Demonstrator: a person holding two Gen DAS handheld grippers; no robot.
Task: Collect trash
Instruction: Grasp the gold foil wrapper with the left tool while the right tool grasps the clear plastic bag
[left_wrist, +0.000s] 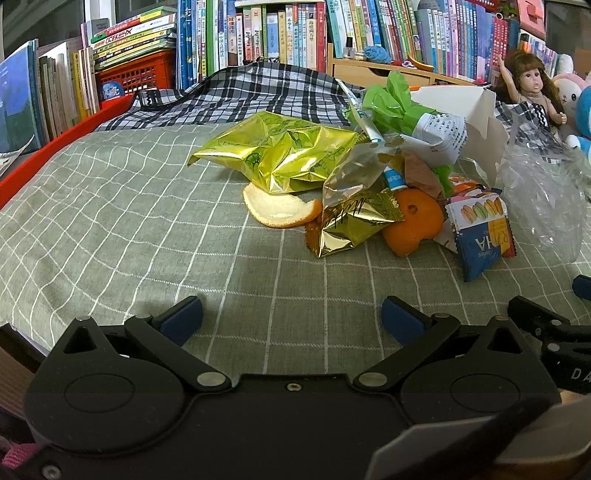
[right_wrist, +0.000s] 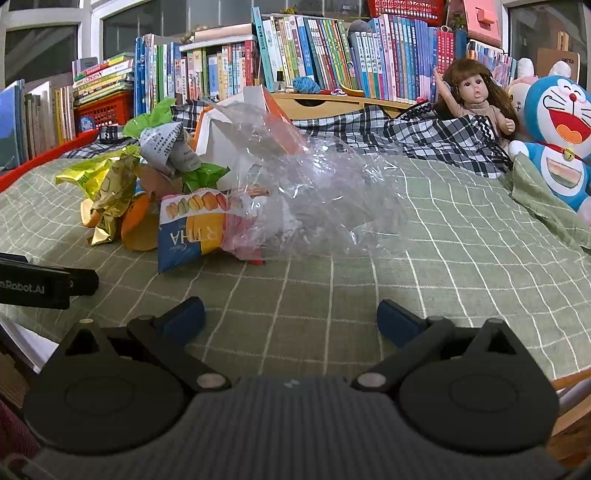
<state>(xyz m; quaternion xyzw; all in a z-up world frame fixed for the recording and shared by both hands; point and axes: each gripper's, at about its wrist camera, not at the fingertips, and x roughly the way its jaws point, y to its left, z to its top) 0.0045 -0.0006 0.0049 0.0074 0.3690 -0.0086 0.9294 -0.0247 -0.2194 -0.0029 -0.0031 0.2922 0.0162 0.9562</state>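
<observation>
A heap of trash lies on the green checked bedspread (left_wrist: 129, 221). In the left wrist view I see a yellow-green foil bag (left_wrist: 273, 155), orange peel (left_wrist: 277, 210), a gold wrapper (left_wrist: 351, 225), a macaron packet (left_wrist: 480, 229) and a clear plastic bag (left_wrist: 543, 192). The right wrist view shows the clear plastic bag (right_wrist: 314, 195) in the middle, the macaron packet (right_wrist: 192, 229) and the gold wrapper (right_wrist: 110, 199) to its left. My left gripper (left_wrist: 291, 317) is open, short of the peel. My right gripper (right_wrist: 291, 317) is open too, just short of the clear bag, with nothing between its fingers.
Full bookshelves (right_wrist: 332, 55) line the far side behind a plaid blanket (left_wrist: 240, 96). A doll (right_wrist: 476, 99) and a blue plush toy (right_wrist: 561, 136) sit at the right. A red bed rail (left_wrist: 55, 147) runs along the left. A red crate (left_wrist: 136, 74) stands under stacked books.
</observation>
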